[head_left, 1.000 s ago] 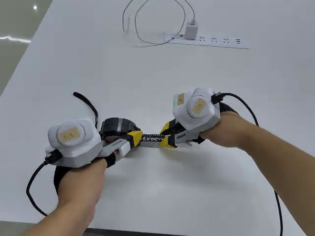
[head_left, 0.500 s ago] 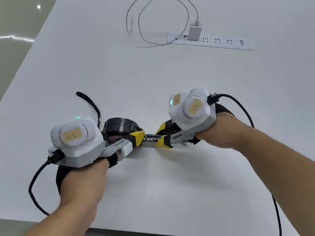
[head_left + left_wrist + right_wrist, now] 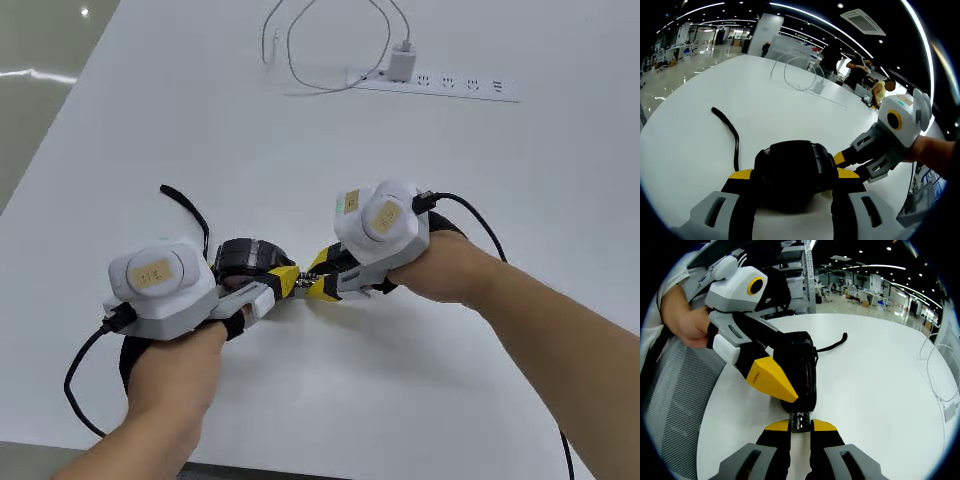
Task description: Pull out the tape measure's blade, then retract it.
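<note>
Left gripper (image 3: 268, 290) fingers clamped on tape measure (image 3: 240, 257), right gripper (image 3: 315, 287) fingers pinching short blade (image 3: 800, 416), wide white table (image 3: 400, 140) beyond

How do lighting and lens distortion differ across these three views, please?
Head view: even light, soft shadows on the white table, undistorted. Left gripper view: fisheye bends the ceiling lights; tape measure sharp. Right gripper view: table edge curves; blade in focus.

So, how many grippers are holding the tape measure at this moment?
2. The left gripper is shut around the tape measure; the right gripper pinches its blade just outside the case.
</note>
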`<state>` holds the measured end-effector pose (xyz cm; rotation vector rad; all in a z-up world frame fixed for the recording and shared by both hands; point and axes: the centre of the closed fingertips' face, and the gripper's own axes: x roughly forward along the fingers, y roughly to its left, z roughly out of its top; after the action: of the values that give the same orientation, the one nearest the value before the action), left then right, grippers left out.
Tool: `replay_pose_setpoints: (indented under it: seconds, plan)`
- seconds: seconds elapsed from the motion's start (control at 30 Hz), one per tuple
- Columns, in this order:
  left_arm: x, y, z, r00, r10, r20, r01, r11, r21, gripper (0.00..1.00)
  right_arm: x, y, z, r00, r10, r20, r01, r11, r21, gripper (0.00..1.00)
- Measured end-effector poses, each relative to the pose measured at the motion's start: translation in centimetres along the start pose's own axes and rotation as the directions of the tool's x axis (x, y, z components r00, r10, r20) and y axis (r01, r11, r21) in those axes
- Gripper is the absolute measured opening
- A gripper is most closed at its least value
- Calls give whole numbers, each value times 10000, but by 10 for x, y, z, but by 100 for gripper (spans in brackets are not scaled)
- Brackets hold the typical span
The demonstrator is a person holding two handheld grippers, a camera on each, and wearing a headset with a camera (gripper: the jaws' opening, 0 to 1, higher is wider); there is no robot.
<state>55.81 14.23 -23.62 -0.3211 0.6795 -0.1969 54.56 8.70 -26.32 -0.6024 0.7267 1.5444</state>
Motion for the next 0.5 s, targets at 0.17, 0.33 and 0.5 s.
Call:
replay_pose_setpoints:
  seconds: [0.17,0.33,0.5]
  plan:
    - [1,0,0,10000,8,14,-8,10000,1,57,2,0,2,10000,22,34,-22,10000,15,10]
    - [1,1,0,10000,-18,30,18,9999,-167,57,7,-1,8,9998,9,204,-10,10000,51,10]
    - [1,1,0,10000,16,32,-15,10000,-31,57,5,1,8,9999,35,167,-35,10000,-3,10]
